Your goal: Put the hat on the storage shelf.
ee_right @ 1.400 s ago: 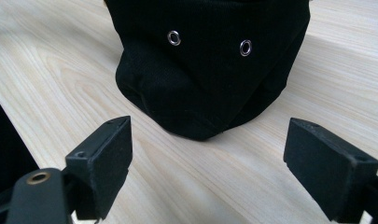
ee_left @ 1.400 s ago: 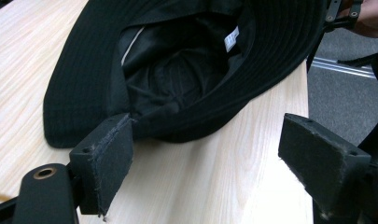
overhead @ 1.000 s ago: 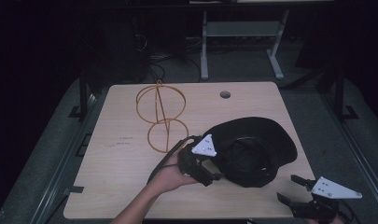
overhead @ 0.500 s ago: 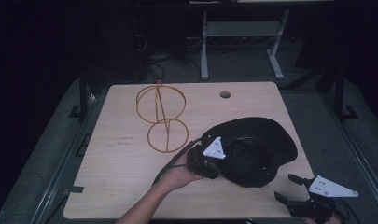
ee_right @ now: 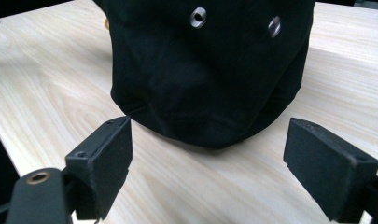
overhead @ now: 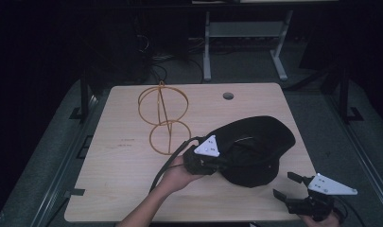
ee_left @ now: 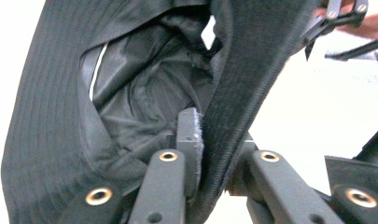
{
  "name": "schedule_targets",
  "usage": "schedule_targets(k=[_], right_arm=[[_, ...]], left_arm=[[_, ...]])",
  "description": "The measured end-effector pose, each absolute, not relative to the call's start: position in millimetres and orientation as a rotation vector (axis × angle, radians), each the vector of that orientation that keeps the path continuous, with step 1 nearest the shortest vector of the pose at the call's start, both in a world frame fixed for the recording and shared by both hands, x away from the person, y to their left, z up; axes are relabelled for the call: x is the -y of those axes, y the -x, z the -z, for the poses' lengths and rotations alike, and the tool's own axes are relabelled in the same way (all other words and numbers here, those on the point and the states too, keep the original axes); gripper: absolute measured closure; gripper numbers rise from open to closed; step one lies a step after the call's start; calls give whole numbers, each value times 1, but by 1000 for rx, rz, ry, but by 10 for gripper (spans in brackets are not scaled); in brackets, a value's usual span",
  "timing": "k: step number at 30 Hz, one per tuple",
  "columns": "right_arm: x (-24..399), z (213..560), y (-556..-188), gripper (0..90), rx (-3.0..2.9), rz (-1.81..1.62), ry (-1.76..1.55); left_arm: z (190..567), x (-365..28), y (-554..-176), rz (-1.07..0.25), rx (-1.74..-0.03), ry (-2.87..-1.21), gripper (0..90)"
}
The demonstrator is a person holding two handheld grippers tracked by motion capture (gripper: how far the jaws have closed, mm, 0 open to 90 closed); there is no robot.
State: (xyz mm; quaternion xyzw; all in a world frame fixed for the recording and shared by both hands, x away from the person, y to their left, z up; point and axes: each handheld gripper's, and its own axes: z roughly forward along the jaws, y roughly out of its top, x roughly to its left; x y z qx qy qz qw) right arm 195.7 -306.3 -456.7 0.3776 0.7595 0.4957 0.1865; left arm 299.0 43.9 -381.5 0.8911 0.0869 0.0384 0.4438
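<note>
1. My left hand-held gripper (overhead: 223,161) has just been closing, and its jaws now pinch the brim of the black hat (overhead: 255,146). In the left gripper view the stitched brim edge (ee_left: 233,116) runs straight between the two pads, so the cloth is clamped, not merely lying between them.

2. I take the brim rather than the crown because it is the one thin, firm edge of the hat. The crown is soft and bulky and would, I judge, slump out of a two-jaw pinch.

3. The hat lies on the right half of the wooden surface (overhead: 118,189), opening turned toward my left hand, so the lining (ee_left: 144,98) faces that gripper's camera.

4. My right hand-held gripper (overhead: 287,185) waits at the near right corner of the surface, jaws spread wide and holding nothing. In the right gripper view the hat's crown (ee_right: 210,79) with its two metal eyelets sits just beyond the pads (ee_right: 105,154), apart from them. I keep it ready there to take the opposite side.

5. The gold wire stand (overhead: 161,118) is upright, well left of the hat; I judge it the likely place to set the hat.
</note>
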Motion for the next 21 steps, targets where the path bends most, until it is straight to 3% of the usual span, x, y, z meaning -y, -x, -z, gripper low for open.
schedule_targets(k=[5, 18, 21], right_arm=[[300, 450, -207, 152, -2115, -1416, -1055], [299, 439, -244, 160, -2080, -1480, -1100], [299, 442, -252, 205, -2088, -1508, -1128]], left_arm=[[379, -53, -303, -81, -235, -2159, 871], [382, -62, -304, -46, -237, -2132, 876], [383, -64, -304, -41, -226, -2135, 877]])
